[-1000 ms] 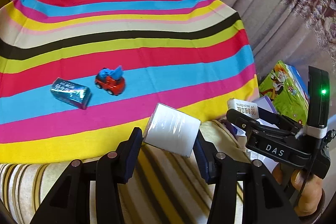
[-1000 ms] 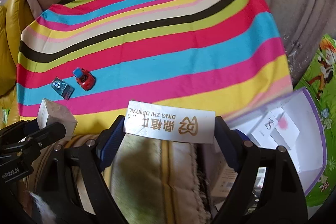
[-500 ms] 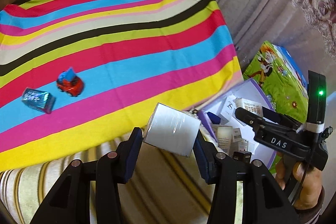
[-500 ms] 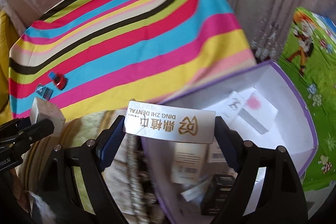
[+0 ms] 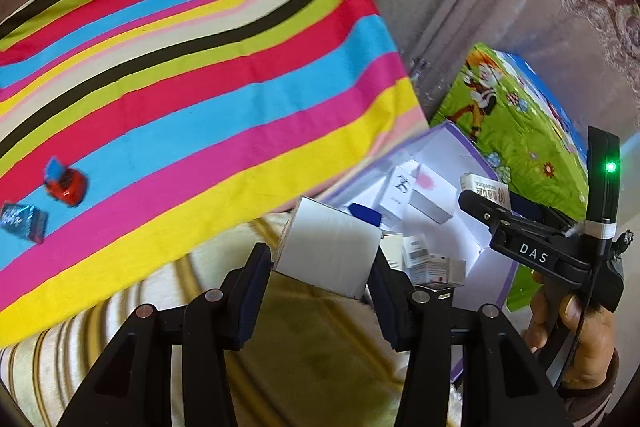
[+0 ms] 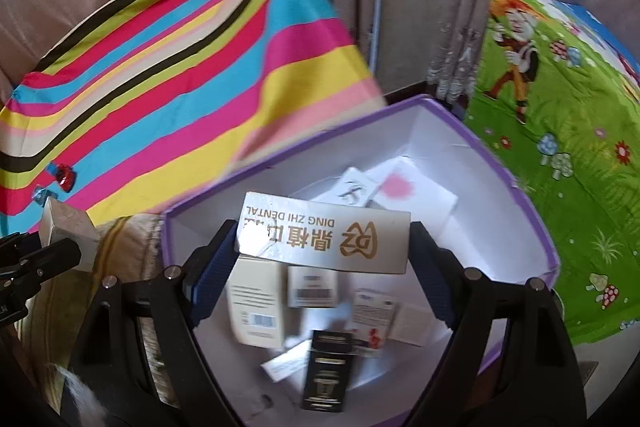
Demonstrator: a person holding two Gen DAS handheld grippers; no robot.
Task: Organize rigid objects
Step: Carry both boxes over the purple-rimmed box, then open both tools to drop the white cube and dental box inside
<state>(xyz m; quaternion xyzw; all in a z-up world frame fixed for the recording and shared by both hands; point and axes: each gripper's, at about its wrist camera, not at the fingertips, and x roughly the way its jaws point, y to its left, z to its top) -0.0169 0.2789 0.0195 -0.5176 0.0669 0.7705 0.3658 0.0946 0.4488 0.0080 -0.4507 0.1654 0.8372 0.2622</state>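
Inside the purple-walled box (image 6: 532, 223), the right wrist view lays the contents bare: a beige carton (image 6: 256, 311) with a barcode, a small white barcoded carton (image 6: 313, 287), a black carton with gold print (image 6: 325, 371), a white box with a pink blot (image 6: 412, 191), and more small cartons, blurred. The left wrist view catches only a slice of that box (image 5: 444, 147) from the side, but it alone shows the person's hand (image 5: 576, 339) wrapped round the handle of the right gripper (image 5: 486, 199). It also shows, sharper though smeared, the red toy car (image 5: 66, 183) with a blue top and the blue foil packet (image 5: 22, 221) beside it on the striped cloth (image 5: 200, 67); in the right wrist view these are tiny specks at the left edge. A green cartoon-print cover (image 6: 560, 147) lies past the box in both views. The left gripper (image 5: 320, 267) is clamped on a plain white box (image 5: 330, 247), tilted, its pads pressed to the two sides, over striped beige upholstery (image 5: 312, 355) just beside the purple-walled box. The right gripper (image 6: 322, 259) stands wider, its blue pads gripping the ends of a long white DING ZHI DENTAL box (image 6: 324, 237), which is held above the open box's interior.
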